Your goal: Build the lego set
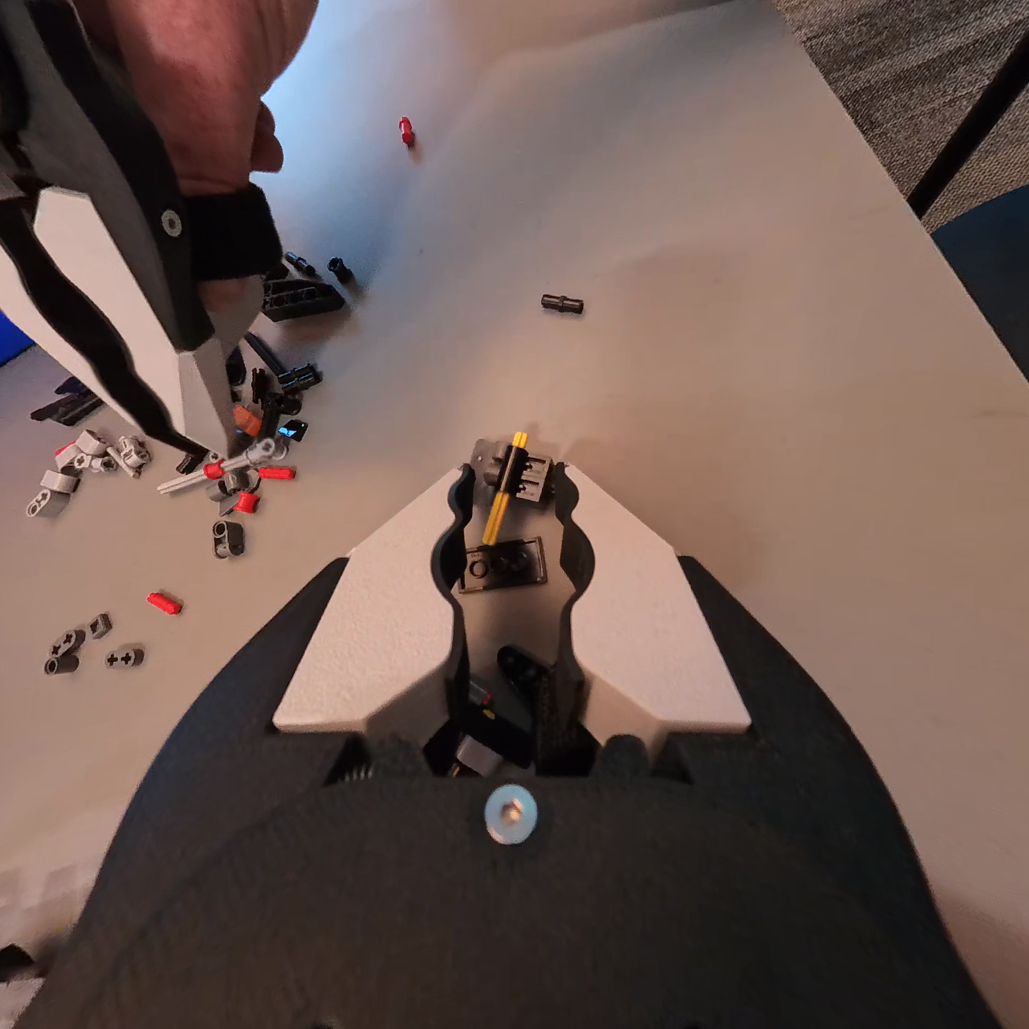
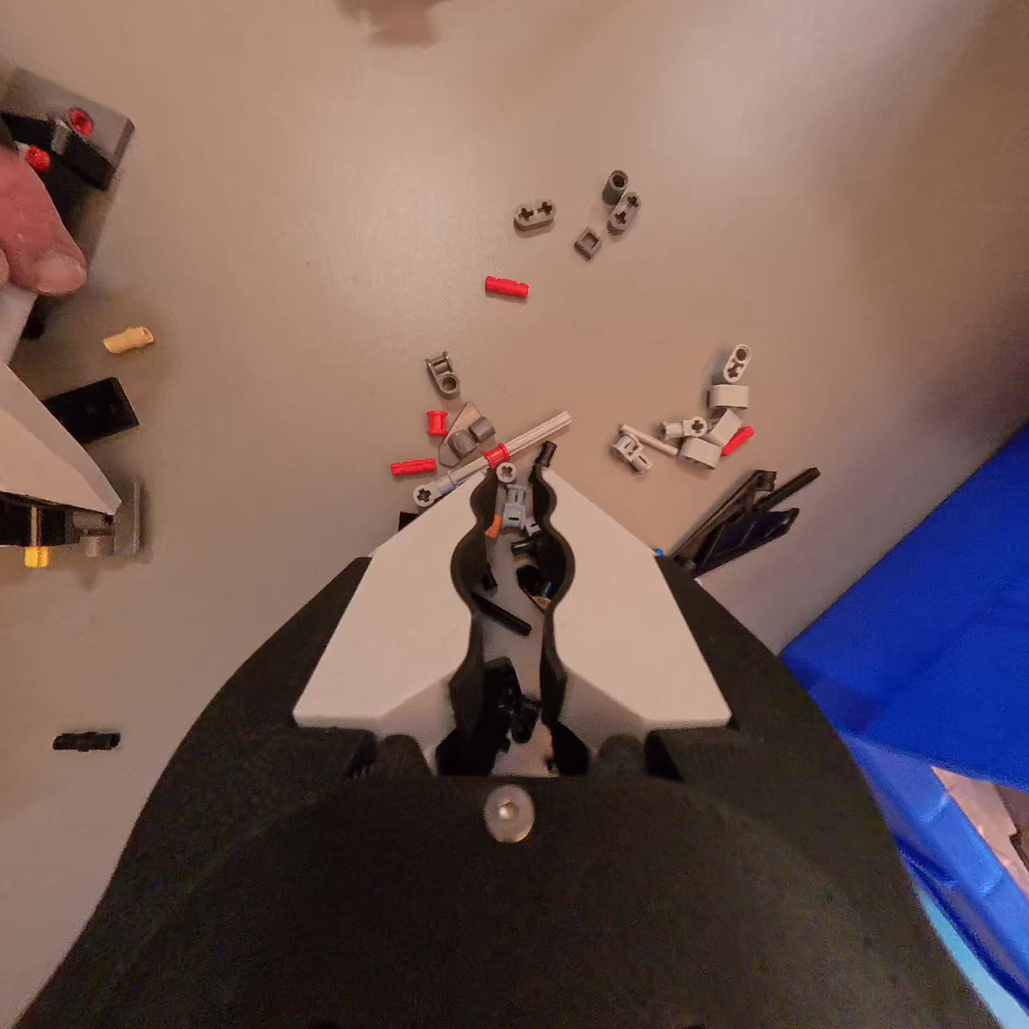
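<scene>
No writing, labels, brand marks or numbers can be read anywhere in either view.

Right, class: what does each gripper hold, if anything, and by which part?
Left gripper clamps the grey-and-black assembly by its two sides. Right gripper has its tips flanking a small grey connector; whether it is gripped cannot be told.

Pale table (image 1: 696, 234) carries loose lego pieces: red pin (image 1: 407, 130) at upper centre, black pin (image 1: 562, 303) right of centre, grey connectors (image 1: 83, 465) and red pins at left.
</scene>
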The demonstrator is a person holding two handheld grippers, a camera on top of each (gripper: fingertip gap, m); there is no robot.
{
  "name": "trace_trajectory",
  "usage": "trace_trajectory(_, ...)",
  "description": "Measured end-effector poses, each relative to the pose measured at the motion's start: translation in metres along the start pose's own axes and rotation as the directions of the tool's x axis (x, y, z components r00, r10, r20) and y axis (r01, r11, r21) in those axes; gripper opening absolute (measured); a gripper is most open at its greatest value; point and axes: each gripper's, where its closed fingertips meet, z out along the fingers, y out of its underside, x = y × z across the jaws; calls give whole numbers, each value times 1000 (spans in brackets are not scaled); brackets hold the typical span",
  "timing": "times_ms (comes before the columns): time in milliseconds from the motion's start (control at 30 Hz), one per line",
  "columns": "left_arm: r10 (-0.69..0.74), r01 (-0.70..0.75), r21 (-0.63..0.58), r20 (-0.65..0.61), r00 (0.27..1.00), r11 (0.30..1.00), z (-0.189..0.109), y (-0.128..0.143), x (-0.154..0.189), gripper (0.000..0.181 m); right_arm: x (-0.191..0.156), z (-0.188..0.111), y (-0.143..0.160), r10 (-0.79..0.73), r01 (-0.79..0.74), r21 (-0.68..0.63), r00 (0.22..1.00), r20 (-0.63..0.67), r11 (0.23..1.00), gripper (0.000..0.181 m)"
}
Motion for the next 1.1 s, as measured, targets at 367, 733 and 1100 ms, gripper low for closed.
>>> trace_trajectory(367,-4,4,-2,-1,1000,1000,1,1,0,27,-3,3,-1,-3,2,21,999,49,1000,4)
trace_trajectory(733,-10,10,-1,1,1000,1000,0,2,-1,27,-18,-27,-6,44,-47,126,999,22,991,4)
trace_trajectory(1100,-24,25,-27,28,999,999,-3,2,-6,30,-54,-58,-4,64,-69,212,997,31,975,5)
